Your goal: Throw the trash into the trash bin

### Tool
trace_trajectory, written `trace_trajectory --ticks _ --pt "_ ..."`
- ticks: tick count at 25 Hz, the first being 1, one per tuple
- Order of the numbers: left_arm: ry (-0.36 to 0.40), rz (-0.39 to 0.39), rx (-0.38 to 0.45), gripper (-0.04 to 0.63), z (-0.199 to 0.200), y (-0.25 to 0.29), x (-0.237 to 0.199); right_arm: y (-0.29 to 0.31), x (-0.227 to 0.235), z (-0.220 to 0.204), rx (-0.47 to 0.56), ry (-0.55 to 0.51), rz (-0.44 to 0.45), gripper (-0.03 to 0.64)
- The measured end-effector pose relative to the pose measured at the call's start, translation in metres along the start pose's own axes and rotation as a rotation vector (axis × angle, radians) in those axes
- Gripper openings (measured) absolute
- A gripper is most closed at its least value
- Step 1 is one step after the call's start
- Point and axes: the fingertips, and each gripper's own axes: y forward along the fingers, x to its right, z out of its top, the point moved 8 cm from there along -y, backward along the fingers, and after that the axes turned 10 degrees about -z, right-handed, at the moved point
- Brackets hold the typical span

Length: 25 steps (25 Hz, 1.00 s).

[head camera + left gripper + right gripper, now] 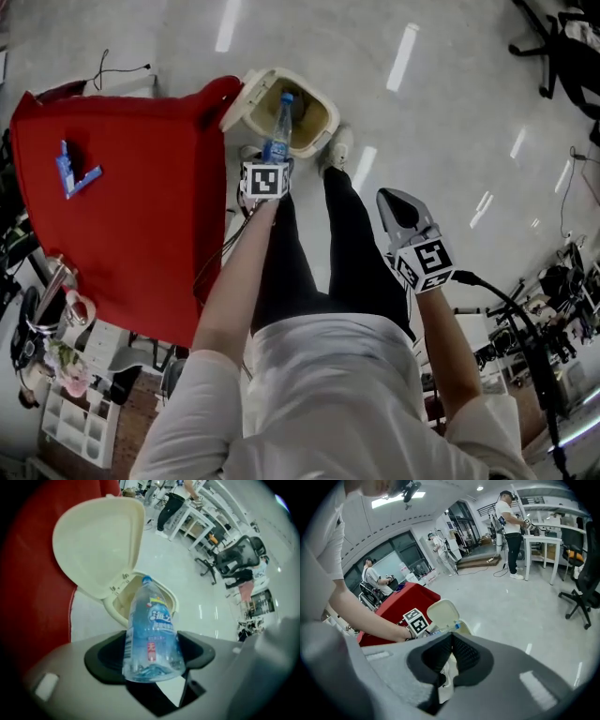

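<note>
A clear plastic water bottle (pixel 278 127) with a blue cap and label hangs cap-first over the open cream trash bin (pixel 321 131). My left gripper (pixel 275 155) is shut on its lower body. In the left gripper view the bottle (pixel 152 634) sits between the dark pads, pointing at the bin's rim (pixel 112 607), with the raised lid (pixel 98 550) behind. My right gripper (pixel 400 204) is held off to the right, away from the bin. Its jaws (pixel 449 641) are pressed together on a white paper scrap (pixel 446 686).
A red-covered table (pixel 122 187) stands just left of the bin, with a blue object (pixel 75 173) on it. The person's legs and a shoe (pixel 337 145) are next to the bin. An office chair (pixel 562 47) is at the far right. Other people stand at desks (pixel 508 513).
</note>
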Motion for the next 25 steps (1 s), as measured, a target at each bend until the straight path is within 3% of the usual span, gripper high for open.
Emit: trace_trajectory --ticks 5,11,20,25 --pt "-0.012 -0.026 -0.019 0.354 0.001 0.034 -0.016 0.019 0.015 -0.020 -0.024 0.043 -0.022 0.002" --pt "0.006 -0.045 0.025 0.358 0.015 0.039 -0.020 0.025 0.015 -0.033 -0.046 0.056 -0.022 0.002" --pt "0.038 -0.025 0.086 0.343 0.018 -0.013 0.005 0.007 0.005 -0.002 0.010 0.024 -0.013 0.002" --pt "0.064 -0.015 0.111 0.290 0.007 -0.060 0.027 -0.010 -0.007 0.023 0.050 -0.019 -0.005 0.002"
